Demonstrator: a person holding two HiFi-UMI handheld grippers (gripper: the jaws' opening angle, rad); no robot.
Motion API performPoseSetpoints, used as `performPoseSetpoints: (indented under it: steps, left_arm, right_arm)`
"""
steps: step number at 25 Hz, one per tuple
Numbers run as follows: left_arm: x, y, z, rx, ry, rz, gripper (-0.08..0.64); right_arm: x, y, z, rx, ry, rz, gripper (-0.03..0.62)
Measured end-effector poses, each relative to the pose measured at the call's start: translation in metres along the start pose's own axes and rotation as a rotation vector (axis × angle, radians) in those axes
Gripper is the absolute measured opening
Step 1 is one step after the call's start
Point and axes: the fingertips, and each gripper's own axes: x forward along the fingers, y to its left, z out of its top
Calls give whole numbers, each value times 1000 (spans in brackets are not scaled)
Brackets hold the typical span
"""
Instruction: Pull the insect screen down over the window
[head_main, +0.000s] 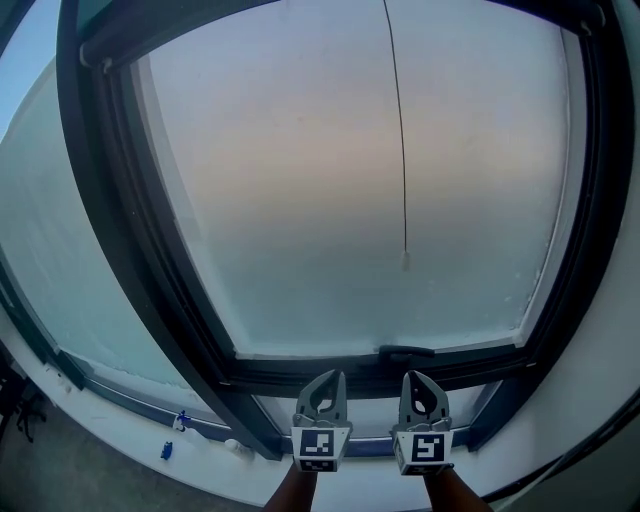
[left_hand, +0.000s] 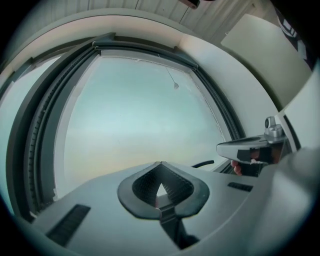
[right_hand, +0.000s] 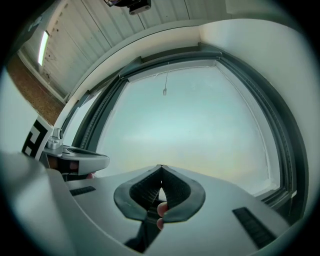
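A large window (head_main: 330, 200) in a dark frame (head_main: 130, 250) fills the head view. A thin pull cord (head_main: 397, 120) hangs down the pane from the top and ends in a small white knob (head_main: 405, 262). The knob (left_hand: 176, 86) also shows in the left gripper view, and high on the pane as the same knob (right_hand: 164, 91) in the right gripper view. My left gripper (head_main: 330, 380) and right gripper (head_main: 414, 380) are side by side at the sill, well below the knob. Both are shut and hold nothing. A dark window handle (head_main: 405, 352) lies on the bottom rail just above them.
A second pane (head_main: 50, 250) stands to the left behind the dark post. Small blue pieces (head_main: 180, 420) lie on the white sill at the lower left. White wall (head_main: 610, 380) curves round the right side of the frame.
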Motion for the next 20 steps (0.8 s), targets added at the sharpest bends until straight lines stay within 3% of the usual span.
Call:
performPoseSetpoints:
  steps: [7, 9, 13, 16, 20]
  left_arm:
    - [23, 13, 42, 31, -91, -13, 0]
    - [32, 19, 65, 74, -139, -4, 0]
    - [45, 41, 104, 197, -206, 55, 0]
    - [51, 60, 128, 208, -239, 93, 0]
    - [60, 85, 162, 232, -262, 169, 0]
  right_arm:
    - [20, -9, 47, -45, -118, -16, 2]
    - [29, -13, 65, -64, -142, -26, 2]
    - [40, -27, 101, -122, -197, -52, 2]
    - [47, -34, 133, -114, -256, -61, 2]
    - [62, -41, 164, -219, -337, -48, 2]
